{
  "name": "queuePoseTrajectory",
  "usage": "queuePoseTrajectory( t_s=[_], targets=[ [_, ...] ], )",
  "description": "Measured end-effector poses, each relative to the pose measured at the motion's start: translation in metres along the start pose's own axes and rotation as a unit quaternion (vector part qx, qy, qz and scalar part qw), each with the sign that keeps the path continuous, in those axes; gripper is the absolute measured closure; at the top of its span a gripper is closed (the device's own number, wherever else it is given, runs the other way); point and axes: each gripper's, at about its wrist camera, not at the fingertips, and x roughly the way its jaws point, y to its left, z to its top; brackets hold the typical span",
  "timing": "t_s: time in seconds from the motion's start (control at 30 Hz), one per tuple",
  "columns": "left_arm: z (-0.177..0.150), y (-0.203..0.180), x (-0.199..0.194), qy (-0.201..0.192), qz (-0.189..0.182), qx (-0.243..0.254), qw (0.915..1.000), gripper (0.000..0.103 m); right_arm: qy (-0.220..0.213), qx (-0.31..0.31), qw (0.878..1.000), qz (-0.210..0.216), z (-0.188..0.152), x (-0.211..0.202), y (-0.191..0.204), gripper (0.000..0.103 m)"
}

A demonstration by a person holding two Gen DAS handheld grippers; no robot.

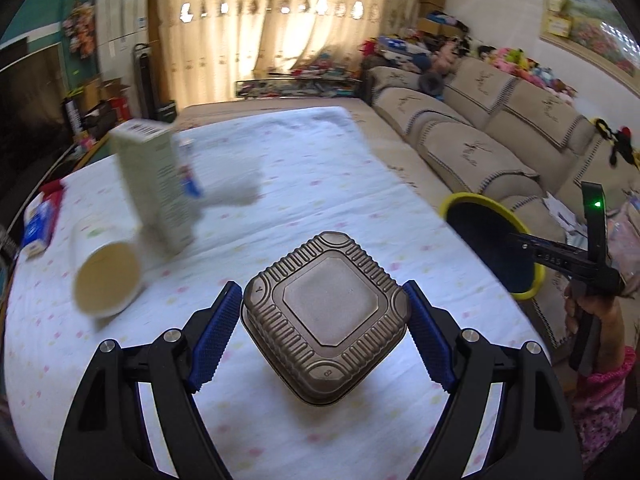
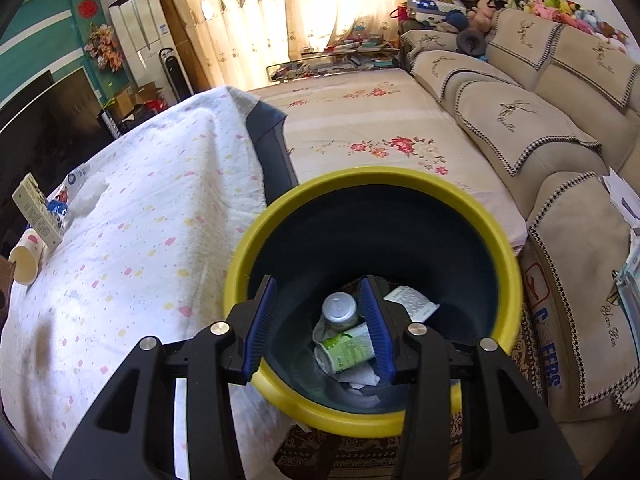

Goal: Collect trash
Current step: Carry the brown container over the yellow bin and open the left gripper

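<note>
A brown ribbed takeaway box (image 1: 326, 320) hangs corner to corner between the blue pads (image 1: 212, 340) of my left gripper (image 1: 326, 334), which is shut on it above the spotted tablecloth (image 1: 320, 168). My right gripper (image 2: 318, 328) stands open and empty over the dark bin with the yellow rim (image 2: 400, 178). Inside the bin lie a silver can (image 2: 340, 308), a green-printed can (image 2: 348, 350), crumpled paper and a receipt (image 2: 412, 302). On the table remain a tipped paper cup (image 1: 106, 276), a pale carton (image 1: 156, 184) and a white crumpled wad (image 1: 236, 188).
The bin (image 1: 472, 200) stands off the table's right edge, between the table and a beige sofa (image 1: 480, 128). A person's hand (image 1: 588, 308) holds the other gripper there. A blue and white packet (image 1: 38, 224) lies at the table's left edge. A floral mat (image 2: 380, 120) covers the floor beyond.
</note>
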Motion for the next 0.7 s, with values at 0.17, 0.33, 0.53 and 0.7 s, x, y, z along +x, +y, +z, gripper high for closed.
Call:
queuePoseTrajectory(
  t_s=[0.17,0.33,0.53,0.7],
  targets=[
    [0.03,-0.067,0.024,0.002,-0.06,0.053,0.9968,0.023,-0.017,0.023,0.999,-0.02,-0.006,-0.017,-0.024,0.057],
    [0.051,-0.125,0.056,0.023,-0.105,0.088,0.9902,0.023,-0.026,0.049,0.998,-0.038,-0.012,-0.029,-0.054,0.057],
    [0.074,-0.187,0.105,0.056,-0.134,0.125,0.9815,0.023,-0.029,0.078,0.995,-0.051,-0.022,-0.036,-0.083,0.056],
    [0.093,-0.223,0.149,0.073,-0.14,0.144,0.9769,0.023,-0.029,0.093,0.993,-0.062,-0.029,-0.042,-0.097,0.053]
  ],
)
